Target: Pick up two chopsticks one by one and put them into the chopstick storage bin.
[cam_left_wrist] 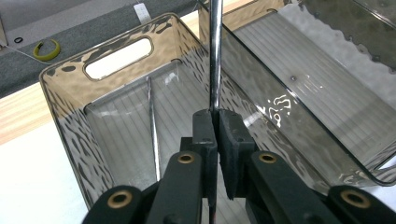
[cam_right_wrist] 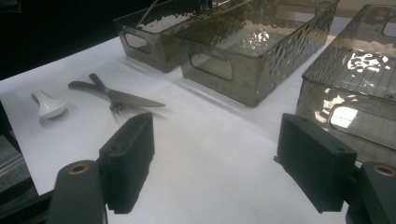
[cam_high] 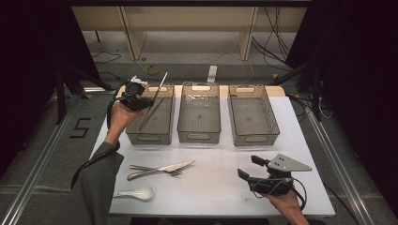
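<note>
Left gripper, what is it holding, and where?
The left gripper pinches a thin shiny metal rod near its lower end, over the left smoky plastic bin.

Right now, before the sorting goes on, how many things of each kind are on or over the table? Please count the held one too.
Clear bins: 3
Thin metal sticks: 2 (one held over the left bin, one lying in it)
Knife: 1
Fork: 1
White spoon: 1
Total: 8

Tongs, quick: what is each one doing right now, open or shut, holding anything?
Left tongs: shut on a thin metal rod above the left bin.
Right tongs: open, holding nothing, over the table.
</note>
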### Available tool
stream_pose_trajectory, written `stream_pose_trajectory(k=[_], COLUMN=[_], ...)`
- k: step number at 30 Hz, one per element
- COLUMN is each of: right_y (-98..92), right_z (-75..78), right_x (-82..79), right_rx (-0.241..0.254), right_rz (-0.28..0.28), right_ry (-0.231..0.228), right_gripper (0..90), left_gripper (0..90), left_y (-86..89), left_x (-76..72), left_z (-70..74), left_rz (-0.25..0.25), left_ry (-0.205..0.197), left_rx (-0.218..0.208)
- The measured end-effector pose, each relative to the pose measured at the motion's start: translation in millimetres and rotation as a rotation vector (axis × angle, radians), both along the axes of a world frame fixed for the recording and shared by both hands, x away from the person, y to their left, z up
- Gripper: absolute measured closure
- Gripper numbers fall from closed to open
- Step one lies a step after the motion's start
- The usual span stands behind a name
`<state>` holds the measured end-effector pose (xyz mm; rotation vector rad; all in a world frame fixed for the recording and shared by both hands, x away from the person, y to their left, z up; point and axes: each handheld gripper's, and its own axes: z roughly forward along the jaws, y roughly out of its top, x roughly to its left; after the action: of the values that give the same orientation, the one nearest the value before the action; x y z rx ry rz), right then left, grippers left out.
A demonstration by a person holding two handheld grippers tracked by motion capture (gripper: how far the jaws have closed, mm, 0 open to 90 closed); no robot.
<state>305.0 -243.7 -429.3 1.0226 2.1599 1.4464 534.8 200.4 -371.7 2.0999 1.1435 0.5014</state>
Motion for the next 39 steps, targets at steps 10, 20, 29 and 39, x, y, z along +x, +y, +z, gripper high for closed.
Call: stream_pose_trajectory(k=[10, 20, 29, 39], right_y=[0.3, 0.1, 0.1, 0.0], right_z=[0.0, -0.2, -0.2, -0.2], right_x=[-0.2, 0.0, 0.0, 0.1], right_rx=[-0.002, -0.003, -0.002, -0.002], right_rz=[-0.002, 0.000, 0.000, -0.003], right_ry=[0.000, -0.001, 0.000, 0.001], right_gripper=[28.4, 28.3, 28.3, 28.3], left_gripper=[85.0, 85.0, 85.1, 43.0], left_y=[2.1, 6.0, 9.9, 13.8], left_x=[-0.1, 0.5, 2.6, -0.3], left_z=[-8.4, -18.8, -25.6, -19.6], left_rz=[0.009, 0.025, 0.058, 0.097], left_ry=[0.004, 0.022, 0.032, 0.075], left_rx=[0.004, 0.015, 0.008, -0.050])
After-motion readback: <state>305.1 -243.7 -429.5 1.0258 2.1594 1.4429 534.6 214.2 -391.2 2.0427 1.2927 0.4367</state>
